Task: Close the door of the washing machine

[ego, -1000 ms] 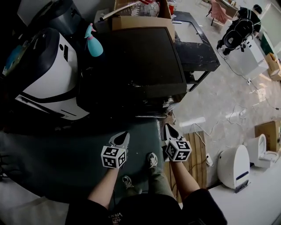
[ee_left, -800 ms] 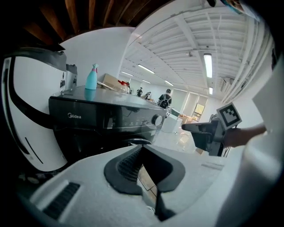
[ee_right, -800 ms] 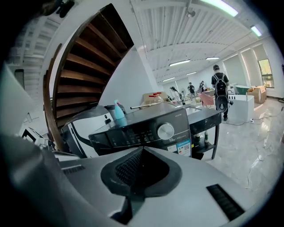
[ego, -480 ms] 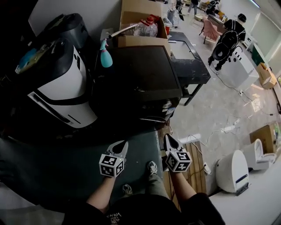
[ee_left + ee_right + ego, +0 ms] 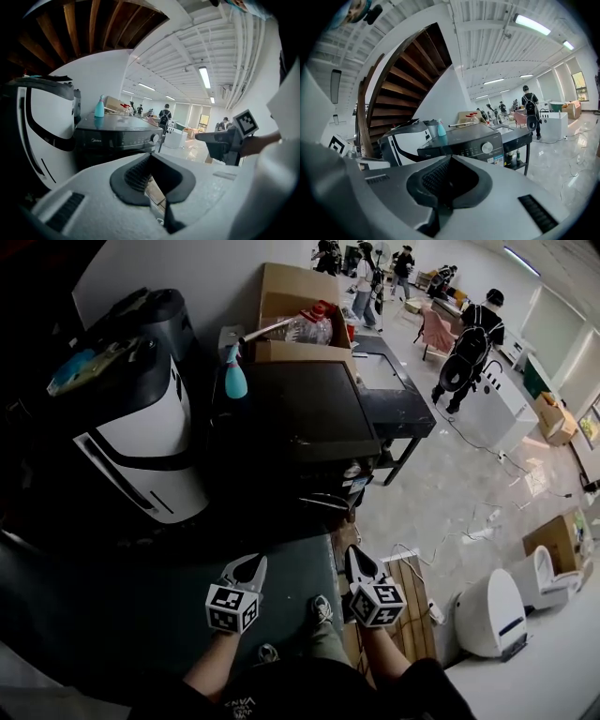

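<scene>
Head view shows us well back from the black washing machine (image 5: pixel 300 423), which stands ahead between a white appliance (image 5: pixel 141 442) and a dark bench (image 5: pixel 408 413). Our left gripper (image 5: pixel 249 566) and right gripper (image 5: pixel 355 557) both have their fingers pressed together, holding nothing. No view shows the door. We judge it rigid, hinged and light to swing, best pushed at its free edge.

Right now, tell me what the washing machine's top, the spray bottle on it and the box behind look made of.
Washing machine top: dark and glossy, likely painted metal or plastic; it mirrors the bottle. Spray bottle: teal plastic by the look of it, smooth and slightly shiny. Box: brown cardboard, matte, with folded flaps.
</scene>
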Tool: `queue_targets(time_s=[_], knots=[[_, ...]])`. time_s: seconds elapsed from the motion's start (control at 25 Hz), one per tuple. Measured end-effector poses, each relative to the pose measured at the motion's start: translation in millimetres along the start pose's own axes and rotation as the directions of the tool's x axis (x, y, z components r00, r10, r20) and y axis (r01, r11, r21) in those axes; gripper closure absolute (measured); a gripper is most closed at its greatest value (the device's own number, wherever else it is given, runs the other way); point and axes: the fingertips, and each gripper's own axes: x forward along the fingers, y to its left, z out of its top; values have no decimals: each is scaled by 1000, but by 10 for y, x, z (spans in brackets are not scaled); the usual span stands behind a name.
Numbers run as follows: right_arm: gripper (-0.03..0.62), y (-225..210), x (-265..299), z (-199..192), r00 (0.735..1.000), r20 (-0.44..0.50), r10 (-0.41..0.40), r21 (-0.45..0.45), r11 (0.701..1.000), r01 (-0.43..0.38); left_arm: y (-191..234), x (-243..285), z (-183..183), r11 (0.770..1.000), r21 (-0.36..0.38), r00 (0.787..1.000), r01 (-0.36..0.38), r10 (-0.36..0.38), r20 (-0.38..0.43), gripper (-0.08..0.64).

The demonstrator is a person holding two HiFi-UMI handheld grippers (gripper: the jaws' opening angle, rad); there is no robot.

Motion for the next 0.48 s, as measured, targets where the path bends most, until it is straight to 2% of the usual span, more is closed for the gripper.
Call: queue_targets(time_s=[0.24,0.48], knots=[[592,321,-288,-30,1000,5,6,-71,997,-6,-118,-405,-75,999,36,999,28,-27,-26,549],[592,599,-574,-87,998,49,25,-52,998,-22,-179,-776,-186,997,54,998,54,-52,-43,549]])
